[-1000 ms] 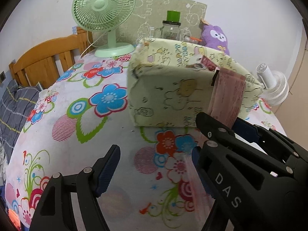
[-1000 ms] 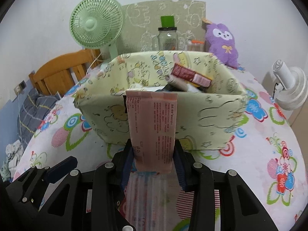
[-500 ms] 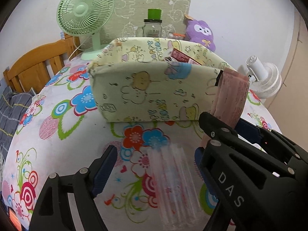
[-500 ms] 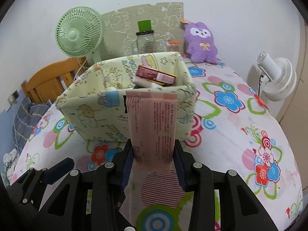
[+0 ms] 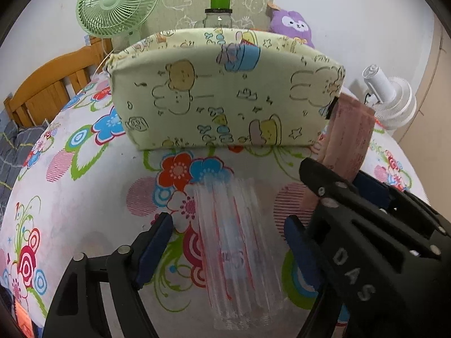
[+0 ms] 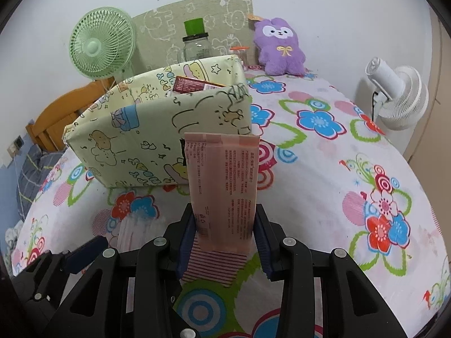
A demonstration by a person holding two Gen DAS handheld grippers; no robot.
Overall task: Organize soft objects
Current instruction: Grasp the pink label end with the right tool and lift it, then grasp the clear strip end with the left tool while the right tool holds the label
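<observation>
soft clear packet (image 5: 236, 250), a long sleeve of see-through plastic, lies flat on the flowered desk (image 5: 84, 197) between the spread fingers of the left claw (image 5: 225, 242), which is released and grips nothing. its long axis runs away from the claw toward the fabric bin (image 5: 225, 90) just beyond, so the fingers flank its long sides and the left hand is plainly the nearer one. right claw (image 6: 224, 236) is clenched on a pink packet (image 6: 222, 186), held upright, its top edge in front of the bin's near corner. the bin already holds a red box (image 6: 194, 85). judged from here, a short drop and squeeze by the left claw would take the sleeve across its width.
</observation>
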